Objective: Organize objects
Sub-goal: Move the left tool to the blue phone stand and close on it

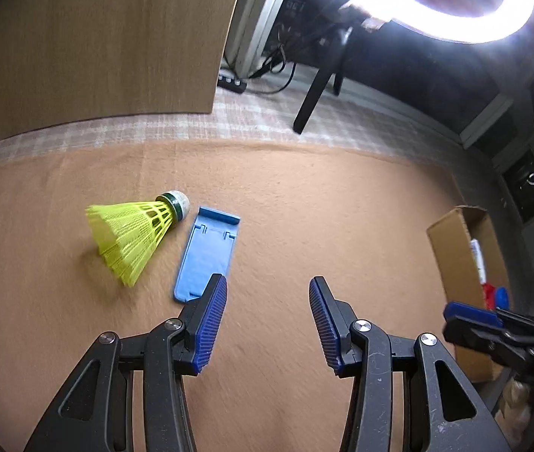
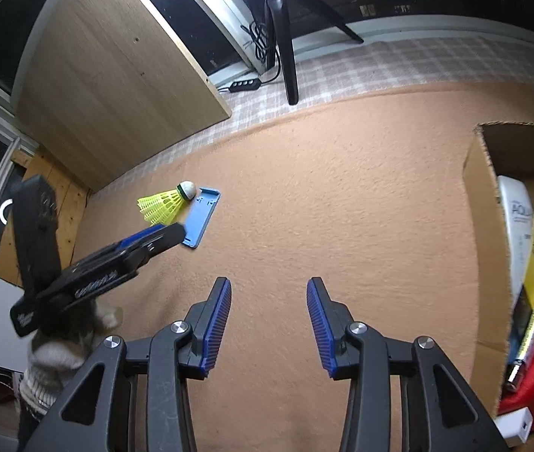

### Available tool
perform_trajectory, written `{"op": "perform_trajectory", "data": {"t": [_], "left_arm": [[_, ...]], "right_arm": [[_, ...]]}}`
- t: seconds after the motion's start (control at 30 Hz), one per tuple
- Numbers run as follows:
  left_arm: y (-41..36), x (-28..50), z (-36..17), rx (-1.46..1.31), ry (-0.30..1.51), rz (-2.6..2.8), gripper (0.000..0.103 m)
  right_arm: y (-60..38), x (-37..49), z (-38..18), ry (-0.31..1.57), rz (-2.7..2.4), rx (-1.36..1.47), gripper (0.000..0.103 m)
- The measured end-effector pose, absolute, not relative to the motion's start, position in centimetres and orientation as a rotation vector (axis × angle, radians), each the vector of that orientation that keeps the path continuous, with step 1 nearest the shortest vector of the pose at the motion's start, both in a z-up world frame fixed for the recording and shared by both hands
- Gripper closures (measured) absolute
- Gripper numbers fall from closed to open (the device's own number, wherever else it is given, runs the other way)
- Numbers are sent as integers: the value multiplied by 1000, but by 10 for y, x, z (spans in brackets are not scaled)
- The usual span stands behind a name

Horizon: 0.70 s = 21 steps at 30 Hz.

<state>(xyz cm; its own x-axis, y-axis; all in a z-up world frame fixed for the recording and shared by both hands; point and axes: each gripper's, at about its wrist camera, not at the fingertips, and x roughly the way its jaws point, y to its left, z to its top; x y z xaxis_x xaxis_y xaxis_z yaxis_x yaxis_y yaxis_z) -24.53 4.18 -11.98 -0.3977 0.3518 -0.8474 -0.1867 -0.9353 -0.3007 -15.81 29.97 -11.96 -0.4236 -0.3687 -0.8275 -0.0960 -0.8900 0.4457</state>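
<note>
Two loose items left on the orange cloth, box already part filled.

Yellow shuttlecock point(image 1: 135, 235) lying on its side at far left of the orange cloth point(image 1: 304, 207), cork tip just beside the far end of the flat blue phone stand point(image 1: 206, 256); neither yet in the cardboard box point(image 2: 481, 226) well apart at the right, already loaded with a white bottle point(image 2: 517, 233), packets and something red. By that showing, mostly sorted, two pieces to go. Left gripper point(image 1: 267, 320) tilted steeply down, jaws parted and empty, one tip overlapping the near end of the stand in view, contact unclear. Right gripper point(image 2: 268, 324) likewise angled down over bare cloth, jaws apart, nothing held. Pale knitted sleeve point(image 2: 52, 361) behind the left tool.
</note>
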Motion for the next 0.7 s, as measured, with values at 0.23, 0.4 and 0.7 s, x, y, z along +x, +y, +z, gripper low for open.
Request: {"op": "perform_trajectory", "data": {"t": [0.23, 0.4, 0.7], "left_arm": [[43, -276, -146, -1563, -211, 2385, 54], [45, -291, -153, -1578, -174, 2422, 53], [45, -305, -165, -1604, -201, 2427, 53]], "right_arm": [[308, -160, -126, -661, -2432, 1614, 65], [319, -159, -129, -691, -2430, 1620, 65], [328, -157, -130, -733, -2401, 1625, 65]]}}
